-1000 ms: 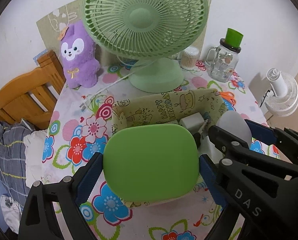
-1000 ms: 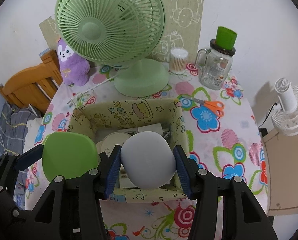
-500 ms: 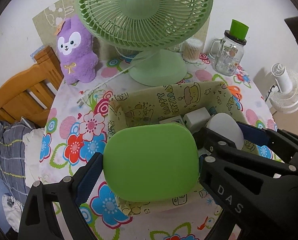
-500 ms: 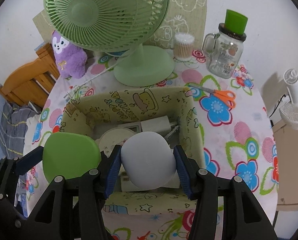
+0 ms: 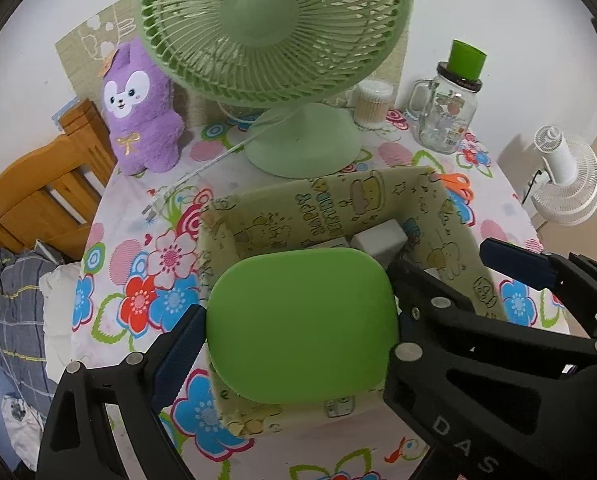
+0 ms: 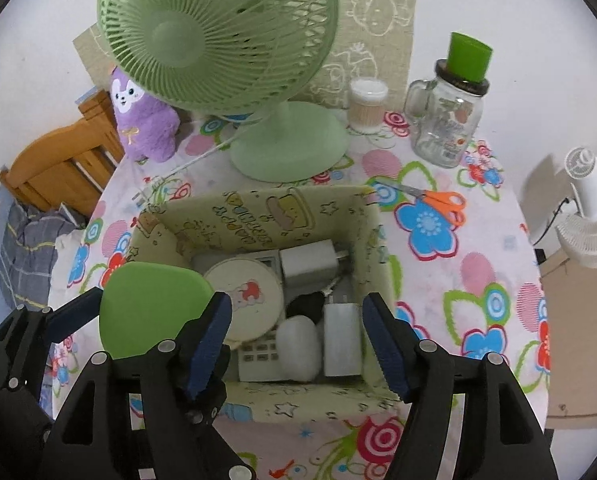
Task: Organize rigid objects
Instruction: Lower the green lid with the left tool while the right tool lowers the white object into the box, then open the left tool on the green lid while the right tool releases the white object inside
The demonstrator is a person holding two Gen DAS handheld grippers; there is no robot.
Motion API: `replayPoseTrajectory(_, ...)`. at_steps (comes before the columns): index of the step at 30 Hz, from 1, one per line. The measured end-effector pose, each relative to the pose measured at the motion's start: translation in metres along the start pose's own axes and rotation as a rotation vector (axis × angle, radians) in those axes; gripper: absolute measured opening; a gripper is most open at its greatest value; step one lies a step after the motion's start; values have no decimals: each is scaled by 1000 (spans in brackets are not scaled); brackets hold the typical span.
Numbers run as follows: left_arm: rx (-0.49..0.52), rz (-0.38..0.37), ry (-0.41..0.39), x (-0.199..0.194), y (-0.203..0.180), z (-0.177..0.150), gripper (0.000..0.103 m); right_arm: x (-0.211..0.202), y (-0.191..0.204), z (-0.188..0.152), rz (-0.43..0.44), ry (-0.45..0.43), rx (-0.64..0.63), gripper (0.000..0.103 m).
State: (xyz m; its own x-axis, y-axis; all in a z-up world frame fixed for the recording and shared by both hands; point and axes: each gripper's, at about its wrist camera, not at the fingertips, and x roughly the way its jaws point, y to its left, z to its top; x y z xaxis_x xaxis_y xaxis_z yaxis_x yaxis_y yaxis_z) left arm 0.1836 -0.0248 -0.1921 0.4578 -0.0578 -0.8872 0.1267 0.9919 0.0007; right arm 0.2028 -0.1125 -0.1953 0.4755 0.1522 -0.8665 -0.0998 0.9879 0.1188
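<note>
- Right wrist view is showing the right gripper [image 6: 298, 336] hanging over the near half of the patterned box [image 6: 374, 216], its jaws having just been opening and now standing apart with nothing pressed between the blue pads.
- Directly below that gap, the pale grey egg-shaped object [image 6: 300, 346] is lying loose among the box's contents, touching a white block [image 6: 340, 338] on its right and a keypad-like item [image 6: 258, 356] on its left.
- Ahead of the pads, a round cream tin [image 6: 244, 294] and a white charger [image 6: 308, 266] are filling the box floor, leaving little bare room inside.
- To the left, the left gripper [image 5: 298, 332] is clamping the green rounded case [image 5: 302, 326] between both pads, holding it above the box's near left part.
- Beyond the box's far wall, the green fan [image 6: 218, 36] is crowding the way forward, its base just behind the box.
- Off to the right, orange scissors [image 6: 438, 202] are lying just beside the box corner, with open flowered tablecloth [image 6: 478, 264] running to the table edge.
- Further out, a glass jar mug [image 6: 448, 116] and a swab tub [image 6: 366, 106] are standing near the wall; a purple plush [image 6: 146, 120] is sitting far left.
- Readable writing: "HAPPY BIRTHDAY" is printed on the box's inner wall, and "DAS" is showing on the right gripper's body in the left wrist view.
</note>
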Motion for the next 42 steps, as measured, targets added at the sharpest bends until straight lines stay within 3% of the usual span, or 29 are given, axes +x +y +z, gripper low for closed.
replayPoseTrajectory(13, 23, -48, 11, 17, -20, 9, 96, -10, -33, -3, -102, -13, 48, 75)
replayPoseTrajectory(36, 15, -86, 109, 57, -29, 4, 96, 4, -48, -10, -113, 29, 70, 75)
replayPoseTrajectory(42, -2, -86, 78, 43, -24, 4, 103, 4, -47, -11, -114, 31, 62, 75)
